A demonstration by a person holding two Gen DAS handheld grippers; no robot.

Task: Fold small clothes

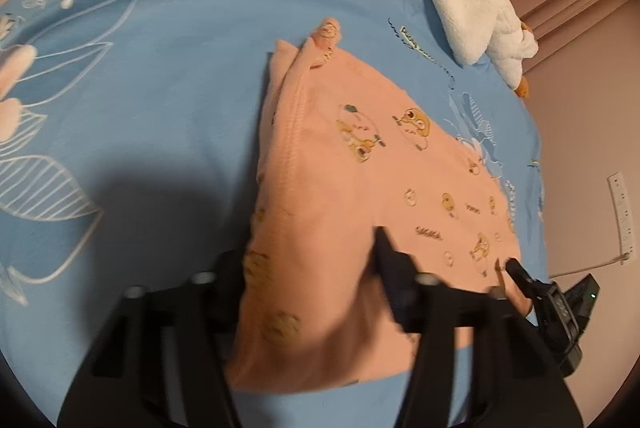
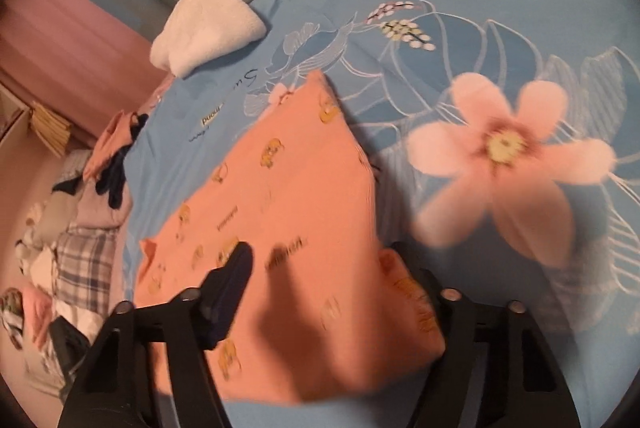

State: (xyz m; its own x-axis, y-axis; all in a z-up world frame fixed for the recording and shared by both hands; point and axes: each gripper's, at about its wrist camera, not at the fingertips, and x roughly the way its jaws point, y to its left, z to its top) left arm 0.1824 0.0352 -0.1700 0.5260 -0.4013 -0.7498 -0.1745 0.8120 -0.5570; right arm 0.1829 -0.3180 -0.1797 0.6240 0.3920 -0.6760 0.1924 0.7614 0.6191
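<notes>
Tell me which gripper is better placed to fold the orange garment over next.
Probably the left gripper: its fingers straddle the orange garment at the hem. The right gripper straddles a corner.

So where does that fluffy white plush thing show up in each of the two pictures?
Left wrist view: white plush lies top right, at the blue sheet's edge.
Right wrist view: white plush lies top left.
Shared landmark: the peach garment, at centre in both.

Warm, dim indoor light tints both fisheye views pinkish. Edges curve and darken into black vignette. Motion blur smears the lower half; a dark shadow falls at seven o'clock on the blue floral bedsheet (image 1: 168, 76).
</notes>
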